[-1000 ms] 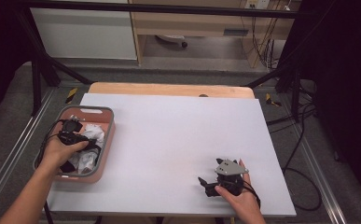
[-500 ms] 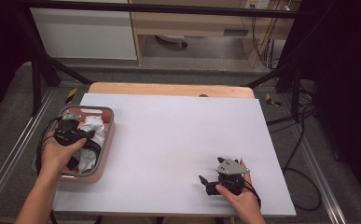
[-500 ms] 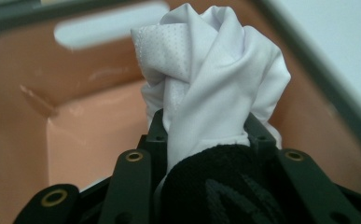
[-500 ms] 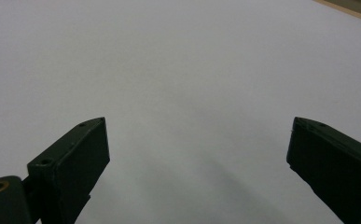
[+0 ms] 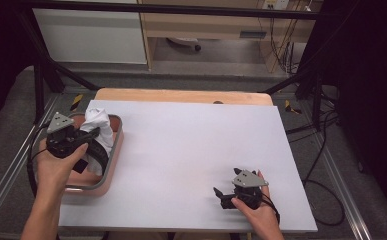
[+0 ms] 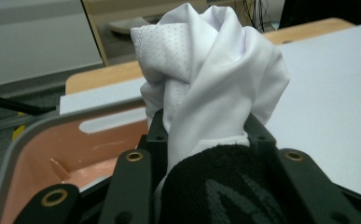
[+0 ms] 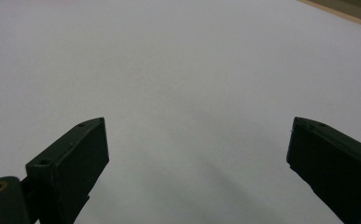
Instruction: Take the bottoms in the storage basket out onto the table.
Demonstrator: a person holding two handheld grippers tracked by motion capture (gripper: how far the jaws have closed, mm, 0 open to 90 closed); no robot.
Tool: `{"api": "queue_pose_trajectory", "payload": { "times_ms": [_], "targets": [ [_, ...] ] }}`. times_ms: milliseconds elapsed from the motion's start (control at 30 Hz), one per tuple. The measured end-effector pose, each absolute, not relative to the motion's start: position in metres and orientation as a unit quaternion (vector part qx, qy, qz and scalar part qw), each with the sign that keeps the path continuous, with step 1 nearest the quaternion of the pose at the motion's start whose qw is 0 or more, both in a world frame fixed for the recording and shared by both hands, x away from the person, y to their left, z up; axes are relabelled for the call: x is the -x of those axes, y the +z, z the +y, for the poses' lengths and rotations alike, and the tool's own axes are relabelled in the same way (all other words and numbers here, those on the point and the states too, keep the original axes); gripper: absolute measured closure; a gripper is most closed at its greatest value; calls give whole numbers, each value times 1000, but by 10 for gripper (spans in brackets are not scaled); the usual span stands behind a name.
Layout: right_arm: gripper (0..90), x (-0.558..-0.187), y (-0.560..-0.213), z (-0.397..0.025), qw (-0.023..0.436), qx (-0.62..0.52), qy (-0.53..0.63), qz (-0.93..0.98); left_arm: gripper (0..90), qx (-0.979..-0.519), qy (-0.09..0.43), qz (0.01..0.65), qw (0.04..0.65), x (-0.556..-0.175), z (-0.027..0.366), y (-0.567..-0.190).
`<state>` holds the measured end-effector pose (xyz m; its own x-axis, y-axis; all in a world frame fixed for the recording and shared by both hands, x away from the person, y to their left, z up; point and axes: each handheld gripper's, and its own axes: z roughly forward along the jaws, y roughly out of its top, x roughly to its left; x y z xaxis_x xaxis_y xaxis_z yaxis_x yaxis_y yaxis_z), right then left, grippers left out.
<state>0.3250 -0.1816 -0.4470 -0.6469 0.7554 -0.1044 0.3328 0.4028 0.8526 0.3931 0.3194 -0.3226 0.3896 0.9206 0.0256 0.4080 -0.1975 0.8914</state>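
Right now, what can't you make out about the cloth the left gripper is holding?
- High view: lower end of the white cloth is hidden behind the left gripper and tray wall.
- Left gripper view: the black fabric runs off the bottom edge.
- What garment it is: too bunched.

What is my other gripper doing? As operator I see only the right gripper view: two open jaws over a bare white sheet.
Observer: The left gripper is shut on a white cloth, with a black fabric piece caught between the jaws too.
Operator: Where is it holding that?
Observer: Over a pink tray with a grey rim at the table's left edge.
Operator: And where does my right gripper sit?
Observer: The right gripper rests on the white sheet near the front right, well apart from the tray.
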Motion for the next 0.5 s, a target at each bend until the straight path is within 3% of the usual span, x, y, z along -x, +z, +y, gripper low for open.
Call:
{"api": "queue_pose_trajectory", "payload": {
  "times_ms": [500],
  "targets": [
    [50,-324,-445,-184,248,-342,436,794,621,-688,317,457,466,-374,315,-307]
  ]
}}
